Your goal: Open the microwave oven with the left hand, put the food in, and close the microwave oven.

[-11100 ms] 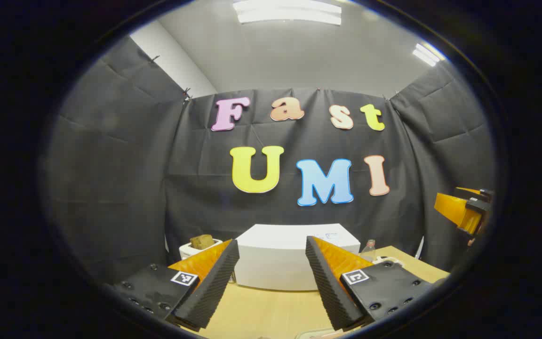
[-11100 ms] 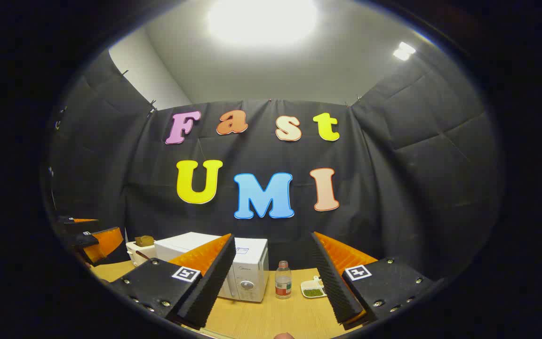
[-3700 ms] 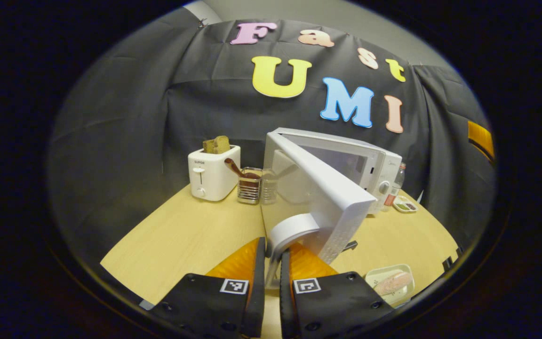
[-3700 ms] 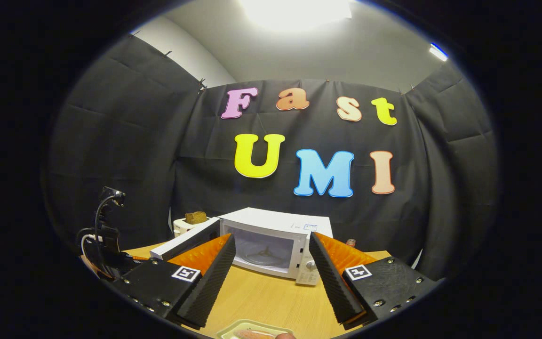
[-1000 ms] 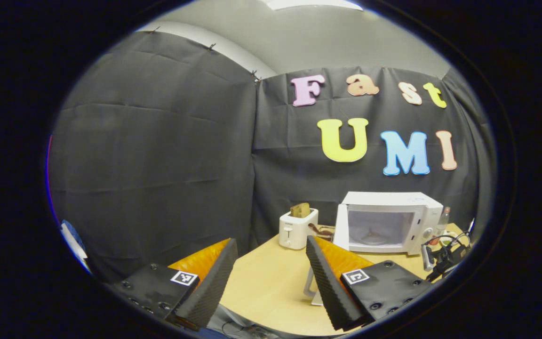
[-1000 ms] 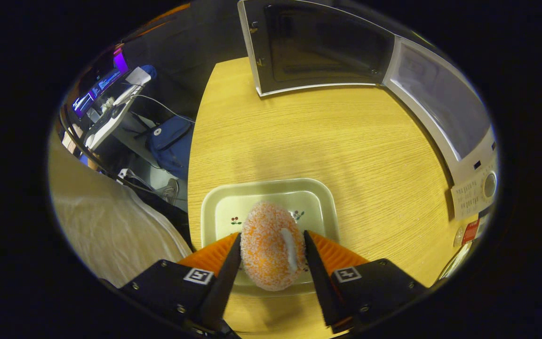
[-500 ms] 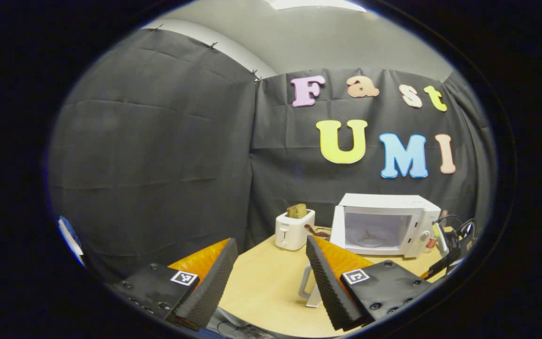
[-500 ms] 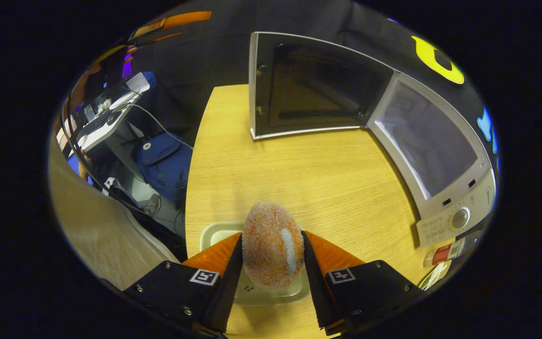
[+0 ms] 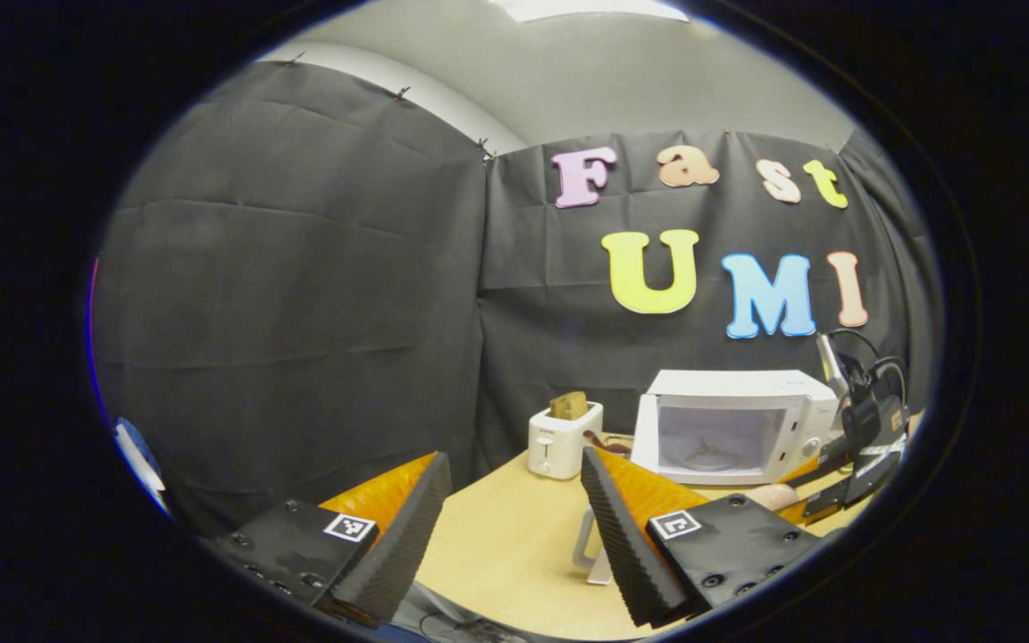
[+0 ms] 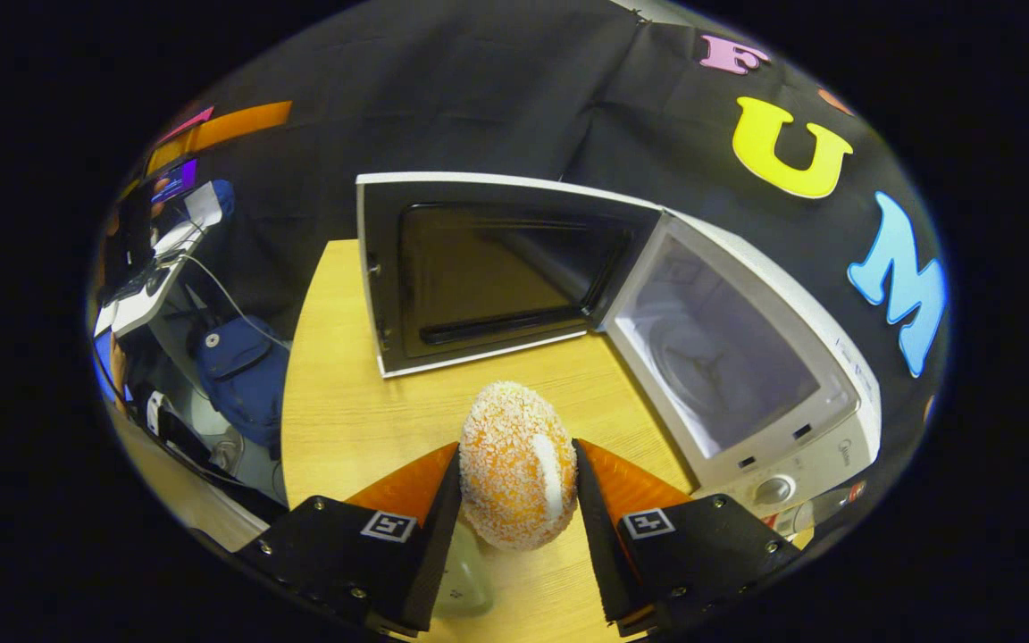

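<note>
Microwave oven [image 10: 747, 375] stands open, cavity bare; right gripper [image 10: 514, 500] pinches the crumbed bun [image 10: 514, 464]; left gripper [image 9: 514, 527] spread.

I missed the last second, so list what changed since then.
The right gripper, shut on the food, lifted it off the plate and swung it toward the open microwave oven. The left gripper stayed open and back from the table; the door stayed wide open.
</note>
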`<state>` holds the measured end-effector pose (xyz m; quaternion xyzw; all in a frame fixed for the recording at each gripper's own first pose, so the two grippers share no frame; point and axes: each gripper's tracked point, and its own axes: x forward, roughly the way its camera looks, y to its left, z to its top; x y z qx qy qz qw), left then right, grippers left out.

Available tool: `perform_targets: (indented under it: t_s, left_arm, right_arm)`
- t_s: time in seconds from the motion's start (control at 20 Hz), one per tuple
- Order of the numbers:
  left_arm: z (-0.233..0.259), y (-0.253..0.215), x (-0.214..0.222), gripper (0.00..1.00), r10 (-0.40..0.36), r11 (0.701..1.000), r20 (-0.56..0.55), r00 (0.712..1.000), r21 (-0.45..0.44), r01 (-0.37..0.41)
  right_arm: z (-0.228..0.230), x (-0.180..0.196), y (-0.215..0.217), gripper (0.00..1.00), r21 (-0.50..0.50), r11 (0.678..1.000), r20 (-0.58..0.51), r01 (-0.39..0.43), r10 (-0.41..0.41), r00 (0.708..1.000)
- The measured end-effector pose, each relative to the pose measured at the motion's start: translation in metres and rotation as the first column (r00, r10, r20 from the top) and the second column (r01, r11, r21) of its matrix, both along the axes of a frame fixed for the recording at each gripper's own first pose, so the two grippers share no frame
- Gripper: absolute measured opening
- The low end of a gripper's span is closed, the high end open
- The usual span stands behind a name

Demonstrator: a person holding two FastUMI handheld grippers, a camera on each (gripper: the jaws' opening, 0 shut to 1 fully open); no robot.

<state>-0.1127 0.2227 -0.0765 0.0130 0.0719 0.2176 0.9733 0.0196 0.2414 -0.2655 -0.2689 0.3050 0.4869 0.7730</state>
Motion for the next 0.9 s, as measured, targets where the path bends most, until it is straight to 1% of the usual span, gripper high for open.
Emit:
perform_targets:
  t_s: [0.2, 0.5, 0.65, 0.9]
  left_arm:
    - [-0.004, 0.005, -0.006, 0.94, 0.027, 1.000, -0.011, 1.000, -0.009, -0.027]
    - [-0.010, 0.014, -0.018, 0.94, 0.070, 0.997, -0.033, 0.997, -0.011, -0.070]
    - [-0.013, 0.017, -0.026, 0.94, 0.087, 0.996, -0.047, 0.995, -0.007, -0.087]
    - [-0.021, 0.026, -0.042, 0.94, 0.139, 0.990, -0.064, 0.988, -0.020, -0.140]
  right_arm:
    - [0.006, 0.038, 0.007, 0.69, 0.008, 0.998, 0.072, 0.055, -0.056, 0.996]
    - [0.015, 0.094, 0.016, 0.69, 0.028, 0.991, 0.180, 0.129, -0.132, 0.975]
    - [0.011, 0.117, 0.020, 0.69, 0.010, 0.990, 0.216, 0.139, -0.138, 0.967]
    - [-0.004, 0.155, 0.033, 0.69, -0.029, 0.990, 0.278, 0.139, -0.126, 0.952]
